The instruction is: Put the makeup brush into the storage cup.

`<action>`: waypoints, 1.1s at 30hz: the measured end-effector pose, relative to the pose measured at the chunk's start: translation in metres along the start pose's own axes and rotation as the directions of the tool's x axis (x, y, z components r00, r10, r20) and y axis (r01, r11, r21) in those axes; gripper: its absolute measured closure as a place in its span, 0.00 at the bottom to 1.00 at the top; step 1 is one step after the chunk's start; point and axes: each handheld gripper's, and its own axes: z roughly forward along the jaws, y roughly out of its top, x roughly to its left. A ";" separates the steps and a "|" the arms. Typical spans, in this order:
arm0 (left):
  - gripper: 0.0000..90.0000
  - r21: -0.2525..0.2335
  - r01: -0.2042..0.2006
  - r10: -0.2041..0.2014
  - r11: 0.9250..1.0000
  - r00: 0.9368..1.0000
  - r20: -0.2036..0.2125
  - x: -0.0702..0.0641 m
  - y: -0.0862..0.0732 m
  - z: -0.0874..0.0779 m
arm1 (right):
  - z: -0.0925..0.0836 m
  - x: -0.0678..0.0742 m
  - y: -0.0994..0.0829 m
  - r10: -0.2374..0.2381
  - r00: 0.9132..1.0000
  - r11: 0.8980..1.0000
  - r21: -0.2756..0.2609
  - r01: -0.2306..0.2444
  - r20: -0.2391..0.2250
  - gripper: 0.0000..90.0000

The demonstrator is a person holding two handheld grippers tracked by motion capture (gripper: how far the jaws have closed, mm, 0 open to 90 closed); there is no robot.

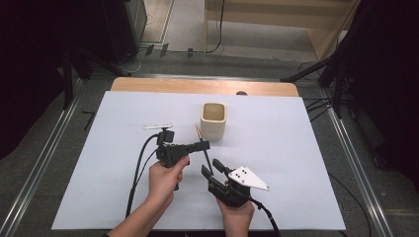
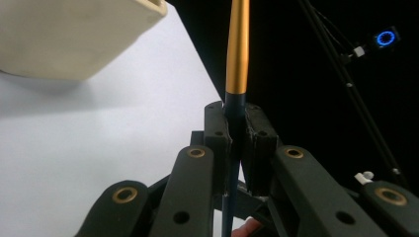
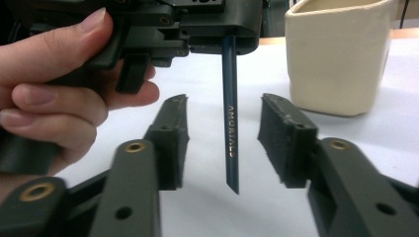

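The left gripper (image 1: 201, 145) is clamped on a dark pencil with a gold end (image 1: 204, 151), just in front of the cream cup (image 1: 213, 121); the right gripper (image 3: 225, 143) stands spread around its lower tip. Dropping it into the cup probably remains. A white sheet (image 1: 296, 163) covers the wooden table (image 1: 148, 85), in a dark room

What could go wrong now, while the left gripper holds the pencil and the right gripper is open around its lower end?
1. The left gripper clamps the pencil on a short stretch of its thin shaft, so it may pivot or slip if the right gripper closes off-centre.
2. The right jaws stand apart on both sides of the pencil without touching it; if the left gripper opens too early, the pencil would probably fall on the table.
3. The cup stands close by; a swing might knock it.
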 end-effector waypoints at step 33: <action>0.93 0.141 -0.077 0.085 0.987 0.995 -0.055 0.009 0.022 -0.020 | 0.028 -0.018 0.045 0.021 0.964 0.942 0.328 0.070 -0.266 0.28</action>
